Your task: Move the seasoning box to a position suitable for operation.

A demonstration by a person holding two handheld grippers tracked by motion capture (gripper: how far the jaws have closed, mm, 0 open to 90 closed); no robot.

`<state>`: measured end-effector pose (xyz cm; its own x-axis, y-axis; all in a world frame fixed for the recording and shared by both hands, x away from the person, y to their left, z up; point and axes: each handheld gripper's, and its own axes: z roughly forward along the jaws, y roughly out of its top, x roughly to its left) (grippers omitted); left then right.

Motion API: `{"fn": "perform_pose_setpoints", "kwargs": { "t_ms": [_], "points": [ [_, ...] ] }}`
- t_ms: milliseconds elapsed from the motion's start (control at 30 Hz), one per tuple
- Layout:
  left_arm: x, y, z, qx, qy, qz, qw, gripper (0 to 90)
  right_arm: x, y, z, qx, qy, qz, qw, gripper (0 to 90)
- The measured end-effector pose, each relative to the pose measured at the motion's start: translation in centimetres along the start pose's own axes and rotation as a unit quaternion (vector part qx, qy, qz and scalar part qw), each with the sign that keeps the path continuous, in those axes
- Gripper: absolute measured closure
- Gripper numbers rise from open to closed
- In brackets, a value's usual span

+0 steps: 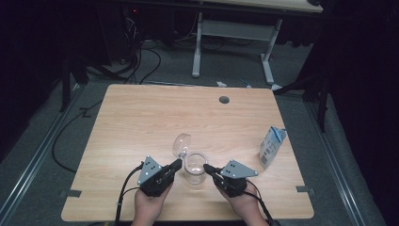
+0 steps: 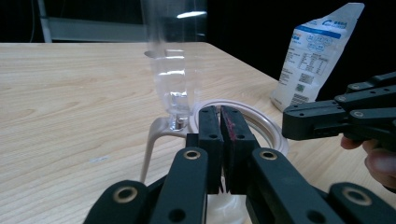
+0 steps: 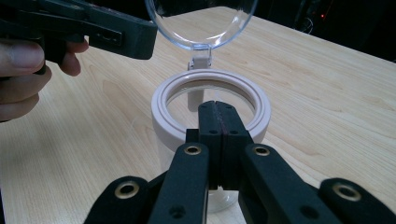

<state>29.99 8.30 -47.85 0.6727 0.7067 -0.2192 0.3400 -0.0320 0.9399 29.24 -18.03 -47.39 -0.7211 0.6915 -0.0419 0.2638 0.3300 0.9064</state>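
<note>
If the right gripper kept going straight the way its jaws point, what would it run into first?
Most likely the glass jar: the right gripper, jaws shut, sits right at the near side of its white rim. The open lid stands beyond the far side. Whether the jaws already touch the rim is unclear.

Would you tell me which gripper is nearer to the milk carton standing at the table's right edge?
Right. The right gripper sits between jar and milk carton; the left gripper is beyond the jar.

Two hand-held grippers, left gripper and right gripper: matte black bodies, each topped by a grey three-cornered plate dotted with small holes; black linkage arms with brass-ringed pivots; dark red pads; black trailing cables. Forearms bare, no sleeves.
</note>
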Motion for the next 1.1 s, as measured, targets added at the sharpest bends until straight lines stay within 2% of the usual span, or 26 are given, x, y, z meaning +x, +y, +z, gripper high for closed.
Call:
{"fn": "perform_pose_setpoints", "kwargs": {
  "t_ms": [133,300,433,500,533,600,700,767,800,900,967,1033,1100],
  "points": [
    [0.2,-0.1,-0.1,0.002,0.001,-0.001,1.0,86.9,0.0,0.0,0.0,0.0,0.0,0.0,1.0,90.0],
    [0.4,-0.5,-0.2,0.014,0.008,0.015,0.9998,84.9,0.0,0.1,-0.2,-0.004,0.002,0.002,1.0,88.7],
    [1.4,-1.1,-0.4,0.035,0.016,0.015,0.9991,80.5,-0.6,0.2,-0.6,-0.013,-0.001,0.019,0.9997,83.0],
    [1.6,-1.4,-0.5,0.049,0.027,0.027,0.9981,77.7,-1.1,0.1,-0.8,-0.012,-0.004,0.024,0.9996,81.4],
    [1.9,-1.7,-0.6,0.06,0.04,0.045,0.9964,73.8,-1.5,-0.2,-0.9,-0.01,-0.01,0.03,0.9994,80.0],
    [2.1,-1.8,-0.8,0.066,0.044,0.048,0.9957,70.5,-1.7,-0.3,-0.9,-0.008,-0.014,0.033,0.9993,78.9],
    [3.4,-2.4,-1.5,0.083,0.056,0.058,0.9933,66.7,-2.4,-0.8,-0.8,0.003,-0.022,0.044,0.9988,74.3],
    [5.0,-3.4,-2.3,0.107,0.07,0.05,0.9906,64.0,-3.2,-1.6,-0.6,0.013,-0.029,0.062,0.9976,73.3],
    [5.0,-3.4,-2.3,0.107,0.07,0.05,0.9906,63.1,-3.2,-1.6,-0.6,0.013,-0.029,0.062,0.9976,73.3],
    [6.3,-4.1,-3.1,0.115,0.087,0.043,0.9886,60.3,-3.8,-2.3,-0.3,0.026,-0.039,0.072,0.9963,71.3],
    [6.6,-4.3,-3.1,0.115,0.093,0.037,0.9884,59.4,-4.0,-2.7,-0.2,0.031,-0.045,0.078,0.9955,70.8],
    [6.7,-4.4,-3.1,0.114,0.088,0.032,0.9891,59.7,-4.1,-2.9,-0.1,0.036,-0.051,0.075,0.9952,70.8],
    [6.6,-4.4,-3.0,0.112,0.085,0.038,0.9893,59.7,-4.2,-3.2,-0.1,0.041,-0.063,0.076,0.9943,70.3]
  ]
}}
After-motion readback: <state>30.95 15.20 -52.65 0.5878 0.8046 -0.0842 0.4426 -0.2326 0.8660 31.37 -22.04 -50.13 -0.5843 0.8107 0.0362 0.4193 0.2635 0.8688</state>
